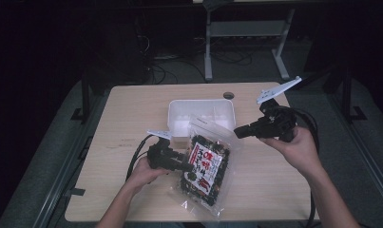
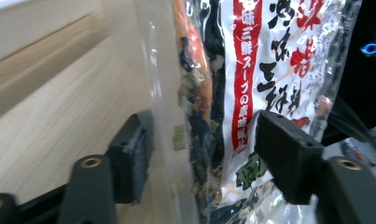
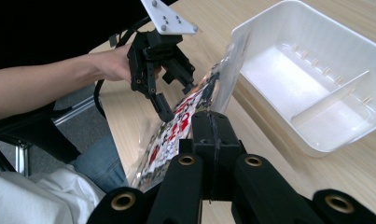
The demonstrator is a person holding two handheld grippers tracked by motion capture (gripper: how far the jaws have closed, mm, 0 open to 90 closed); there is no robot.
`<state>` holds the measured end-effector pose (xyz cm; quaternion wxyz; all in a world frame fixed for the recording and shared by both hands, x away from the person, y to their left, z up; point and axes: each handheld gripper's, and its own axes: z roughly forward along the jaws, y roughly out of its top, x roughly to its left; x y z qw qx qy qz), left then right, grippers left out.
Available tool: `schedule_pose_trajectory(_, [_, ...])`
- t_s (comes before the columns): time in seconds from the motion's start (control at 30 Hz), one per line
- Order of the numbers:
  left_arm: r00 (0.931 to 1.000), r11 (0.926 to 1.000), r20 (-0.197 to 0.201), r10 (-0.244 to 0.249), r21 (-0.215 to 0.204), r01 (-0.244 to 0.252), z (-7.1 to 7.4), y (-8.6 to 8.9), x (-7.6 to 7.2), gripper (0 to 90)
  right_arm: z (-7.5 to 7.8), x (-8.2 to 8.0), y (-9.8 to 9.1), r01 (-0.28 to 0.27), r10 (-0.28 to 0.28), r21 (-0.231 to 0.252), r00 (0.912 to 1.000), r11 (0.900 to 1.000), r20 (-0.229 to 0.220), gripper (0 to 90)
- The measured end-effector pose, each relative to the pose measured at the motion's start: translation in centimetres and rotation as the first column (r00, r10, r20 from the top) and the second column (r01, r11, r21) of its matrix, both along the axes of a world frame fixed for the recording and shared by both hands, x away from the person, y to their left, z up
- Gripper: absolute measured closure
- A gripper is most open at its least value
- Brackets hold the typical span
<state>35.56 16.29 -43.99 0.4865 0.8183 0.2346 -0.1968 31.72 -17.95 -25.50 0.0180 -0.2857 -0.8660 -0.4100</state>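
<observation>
1. I see the table [image 1: 132,109] carrying a white tray [image 1: 179,111] at its far middle.
2. The food bag [image 1: 205,166] hangs near the tray's front.
3. My right gripper [image 1: 236,131] is clamped on its top edge.
4. My left gripper [image 1: 191,167] straddles it, jaws apart.

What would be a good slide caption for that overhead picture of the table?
Right claw pinches a snack bag at its edge while the left claw straddles it, beside a white tub.

A glossy clear plastic bag [image 1: 205,168] (crinkly) lies on matt pale wood table [image 1: 132,118] beside a smooth white plastic bin [image 1: 177,114].
</observation>
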Motion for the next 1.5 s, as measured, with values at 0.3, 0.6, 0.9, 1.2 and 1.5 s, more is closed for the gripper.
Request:
schedule_pose_trajectory(0.3, [0.9992, 0.9984, 0.031, -0.026, -0.05, 0.028, 0.6, 0.5, -0.5, 61.5, 0.0, 0.3, -0.6, 0.026, -0.026, 0.01, 0.9996, 0.9996, 0.006, 90.0])
schedule_pose_trajectory(0.6, [0.9883, 0.9987, 0.146, -0.044, -0.019, 0.047, 1.9, 0.7, -1.7, 75.2, -0.7, 0.9, -1.7, 0.056, -0.056, 0.028, 0.9983, 0.998, 0.015, 90.0])
schedule_pose_trajectory(0.9, [0.9685, 0.9989, 0.245, -0.044, -0.007, 0.047, 2.5, 0.7, -2.7, 75.7, -1.4, 1.2, -3.2, 0.059, -0.06, 0.081, 0.9981, 0.995, 0.013, 89.3])
schedule_pose_trajectory(1.2, [0.9592, 0.9982, 0.279, -0.047, -0.023, 0.056, 2.4, 1.2, -3.2, 76.0, -4.2, 1.7, -4.0, 0.047, -0.041, 0.104, 0.9976, 0.9934, -0.056, 59.5])
schedule_pose_trajectory(1.5, [0.9579, 0.9984, 0.284, -0.044, -0.02, 0.052, 2.5, 1.3, -3.2, 75.8, -7.1, 1.8, -3.0, -0.04, 0.058, 0.151, 0.9916, 0.9878, -0.116, 45.9])
